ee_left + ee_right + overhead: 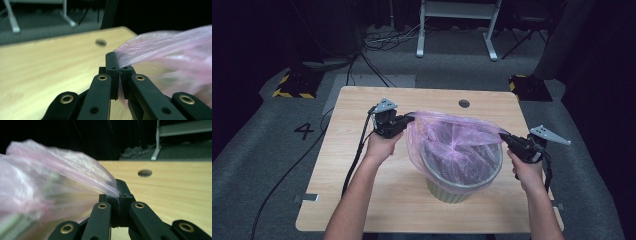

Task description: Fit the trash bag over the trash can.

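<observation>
A thin pink plastic bag [452, 137] lies stretched open over a pale green ribbed bin [452, 192] near the middle of the wooden table [357, 185]. My left gripper [409, 119] is shut on the bag's left edge; the left gripper view has pink film [170, 55] pinched between the closed jaws of that gripper [119, 68]. My right gripper [504, 136] is shut on the bag's right edge, and the right gripper view shows the bag [50, 182] running into the pinch of the gripper [120, 195]. The bag hangs down inside the bin.
A round cable hole [464, 103] sits in the table near its far edge. Black cables [357, 150] trail off the table's left side. Beyond the table stand a white frame [457, 25] and yellow-black striped bases [294, 85] on grey carpet.
</observation>
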Tool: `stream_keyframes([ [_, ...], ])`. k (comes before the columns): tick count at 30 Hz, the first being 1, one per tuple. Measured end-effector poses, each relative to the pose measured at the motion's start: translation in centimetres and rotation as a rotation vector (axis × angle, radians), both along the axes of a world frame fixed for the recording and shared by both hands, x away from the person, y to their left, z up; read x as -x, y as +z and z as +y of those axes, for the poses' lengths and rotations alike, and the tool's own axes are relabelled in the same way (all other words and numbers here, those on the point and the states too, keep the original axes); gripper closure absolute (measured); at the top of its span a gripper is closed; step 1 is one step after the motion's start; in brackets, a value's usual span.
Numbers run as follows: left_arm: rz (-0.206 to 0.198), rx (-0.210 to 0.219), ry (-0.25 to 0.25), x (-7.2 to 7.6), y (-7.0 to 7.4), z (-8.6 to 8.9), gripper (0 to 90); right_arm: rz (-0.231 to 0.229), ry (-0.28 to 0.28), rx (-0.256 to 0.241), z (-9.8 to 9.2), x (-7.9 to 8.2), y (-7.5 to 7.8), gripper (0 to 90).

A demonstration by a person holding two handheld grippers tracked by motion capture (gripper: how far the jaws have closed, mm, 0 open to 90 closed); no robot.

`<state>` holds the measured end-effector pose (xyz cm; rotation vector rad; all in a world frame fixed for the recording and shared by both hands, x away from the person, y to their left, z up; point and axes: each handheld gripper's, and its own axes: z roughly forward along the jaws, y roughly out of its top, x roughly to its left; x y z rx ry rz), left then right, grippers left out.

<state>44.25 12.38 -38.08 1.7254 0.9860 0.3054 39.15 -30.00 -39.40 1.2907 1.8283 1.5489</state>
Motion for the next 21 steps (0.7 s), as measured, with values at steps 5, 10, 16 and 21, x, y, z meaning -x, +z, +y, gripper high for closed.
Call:
stream_keyframes([
  [5,0.052,-0.008,-0.028,0.3,-3.1,-0.3,89.5,0.056,0.018,0.003,0.5,-0.1,-2.1,90.0],
  [10,0.080,-0.025,-0.043,0.9,-4.9,-1.4,89.5,0.092,0.043,0.007,1.6,-0.1,-3.6,90.0],
  [16,0.148,-0.023,0.010,-0.5,-5.7,-1.2,89.6,0.147,0.013,0.040,1.7,-1.3,-4.6,90.0],
  [21,0.212,-0.042,0.011,0.1,-7.9,-0.4,89.5,0.207,-0.016,0.036,0.6,-1.0,-6.4,90.0],
])
